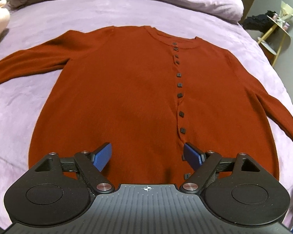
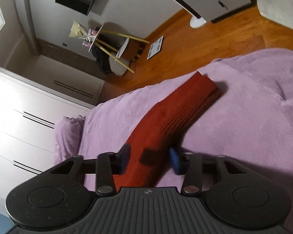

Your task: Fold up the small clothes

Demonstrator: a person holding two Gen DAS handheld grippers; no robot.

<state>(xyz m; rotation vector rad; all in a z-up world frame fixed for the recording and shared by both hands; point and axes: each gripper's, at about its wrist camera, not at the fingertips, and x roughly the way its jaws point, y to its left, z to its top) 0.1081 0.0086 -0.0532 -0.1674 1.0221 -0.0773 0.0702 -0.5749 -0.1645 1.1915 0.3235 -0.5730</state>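
We saw a big bed (image 1: 39, 101) with a soft purple cover. A red cardigan (image 1: 127, 89) lay flat on it, buttons up and sleeves spread out. Its right sleeve (image 2: 177, 113) ran toward the bed's edge. The left hand-held gripper (image 1: 147, 157) hung wide apart over the bottom hem, grasping nothing. The right hand-held gripper (image 2: 149, 159) sat around the sleeve, pads on both sides, but we could not tell if it pinched yet. We think folding was just starting. Next, the sleeve needs a firm pinch and a carry across the chest.
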